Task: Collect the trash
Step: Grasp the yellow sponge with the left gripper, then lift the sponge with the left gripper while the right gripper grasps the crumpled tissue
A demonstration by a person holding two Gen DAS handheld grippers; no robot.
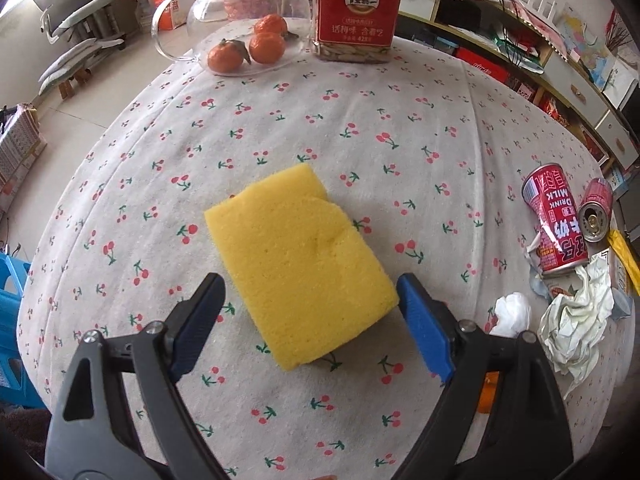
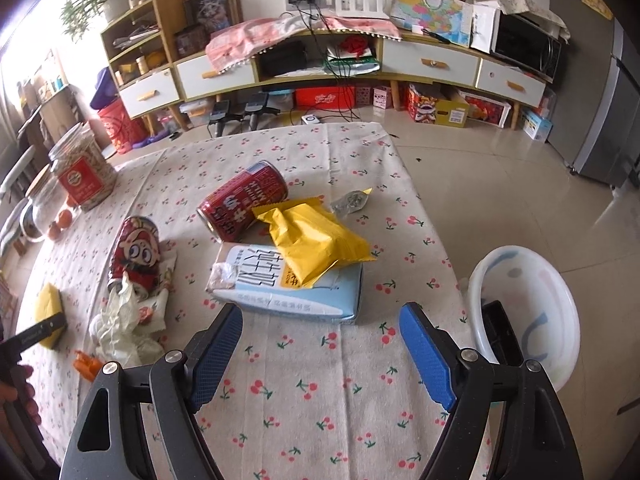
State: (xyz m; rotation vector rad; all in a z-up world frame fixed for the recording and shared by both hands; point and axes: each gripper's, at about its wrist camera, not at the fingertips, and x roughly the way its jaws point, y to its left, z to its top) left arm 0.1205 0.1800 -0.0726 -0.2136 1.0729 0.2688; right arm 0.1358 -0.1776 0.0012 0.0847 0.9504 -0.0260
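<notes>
My left gripper [image 1: 310,292] is open, its blue fingers either side of the near end of a yellow sponge [image 1: 298,262] lying on the cherry-print tablecloth [image 1: 360,128]. My right gripper [image 2: 320,320] is open and empty, just short of a pale blue milk carton [image 2: 288,280] with a yellow snack wrapper [image 2: 316,240] on it. Two red drink cans lie on their sides [image 2: 242,200] [image 2: 136,252]. Crumpled tissues [image 2: 120,328] lie beside the nearer can. The cans [image 1: 554,220] and tissues [image 1: 572,328] also show in the left wrist view.
A white plastic basin [image 2: 528,312] sits off the table's right edge. A red-labelled snack jar [image 1: 356,12], a glass jug [image 1: 240,4] and tangerines [image 1: 266,46] on a glass dish stand at the far side. A small orange scrap [image 2: 86,364] lies near the tissues.
</notes>
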